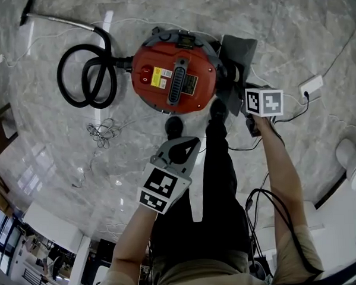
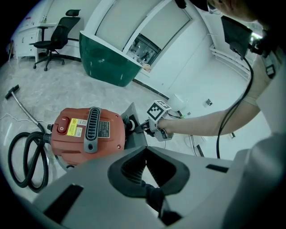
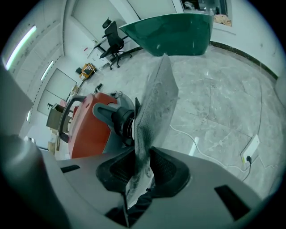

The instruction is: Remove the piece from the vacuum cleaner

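Note:
A red vacuum cleaner [image 1: 174, 76] [image 2: 87, 134] [image 3: 87, 129] stands on the marble floor. A flat grey dust bag [image 1: 239, 55] [image 3: 154, 107] stands upright at its right side, fixed to the black port [image 3: 118, 120]. My right gripper [image 1: 238, 99] [image 3: 138, 167] is shut on the bag's near edge, which runs between the pads. The left gripper view shows that gripper [image 2: 145, 126] at the bag too. My left gripper [image 1: 190, 145] [image 2: 145, 165] hangs shut and empty in front of the vacuum, a little way off it.
The black hose [image 1: 88, 75] [image 2: 27, 156] coils left of the vacuum, ending in a metal wand [image 1: 58, 20]. A tangle of cord [image 1: 103, 131] lies near it. A white power adapter [image 1: 312, 85] [image 3: 251, 150] sits right. The person's shoes [image 1: 174, 126] stand close to the vacuum. A green counter [image 2: 107, 62] is behind.

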The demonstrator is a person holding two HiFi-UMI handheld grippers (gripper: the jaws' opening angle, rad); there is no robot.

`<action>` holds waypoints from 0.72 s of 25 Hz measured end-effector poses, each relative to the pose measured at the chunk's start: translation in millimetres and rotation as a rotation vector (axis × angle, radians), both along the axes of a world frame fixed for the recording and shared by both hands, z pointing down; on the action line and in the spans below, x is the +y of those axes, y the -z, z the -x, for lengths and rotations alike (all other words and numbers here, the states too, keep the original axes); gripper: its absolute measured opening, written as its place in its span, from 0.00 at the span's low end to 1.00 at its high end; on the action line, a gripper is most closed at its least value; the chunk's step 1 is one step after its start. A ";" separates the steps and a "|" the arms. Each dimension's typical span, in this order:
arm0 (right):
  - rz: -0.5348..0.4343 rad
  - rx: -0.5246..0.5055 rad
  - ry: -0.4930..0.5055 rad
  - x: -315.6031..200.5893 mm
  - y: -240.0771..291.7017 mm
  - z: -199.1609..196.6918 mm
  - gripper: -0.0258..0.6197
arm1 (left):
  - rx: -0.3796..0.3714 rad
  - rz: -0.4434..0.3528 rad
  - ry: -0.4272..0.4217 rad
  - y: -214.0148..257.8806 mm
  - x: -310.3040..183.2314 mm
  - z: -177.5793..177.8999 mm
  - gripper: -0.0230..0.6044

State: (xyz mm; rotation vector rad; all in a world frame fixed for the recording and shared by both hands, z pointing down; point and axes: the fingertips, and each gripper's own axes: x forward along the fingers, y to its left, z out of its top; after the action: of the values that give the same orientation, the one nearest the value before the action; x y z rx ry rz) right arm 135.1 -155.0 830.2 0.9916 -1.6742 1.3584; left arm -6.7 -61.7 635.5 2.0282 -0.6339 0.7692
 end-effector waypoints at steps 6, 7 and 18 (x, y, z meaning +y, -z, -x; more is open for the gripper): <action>-0.029 0.005 0.007 0.5 0.6 4.6 0.09 | -0.008 -0.005 0.009 -1.2 2.6 4.6 0.04; -0.029 -0.001 0.002 0.5 0.3 4.3 0.09 | -0.008 -0.005 0.010 -1.5 3.7 5.1 0.04; 0.027 -0.150 -0.183 1.7 -1.1 4.4 0.09 | -0.015 0.003 0.020 -3.5 12.6 12.9 0.04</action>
State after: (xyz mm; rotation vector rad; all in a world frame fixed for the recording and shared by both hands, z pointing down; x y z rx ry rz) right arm 130.8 -153.2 831.3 1.0708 -1.7032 1.6057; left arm -19.6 -49.0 639.0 2.0119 -0.6598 0.7738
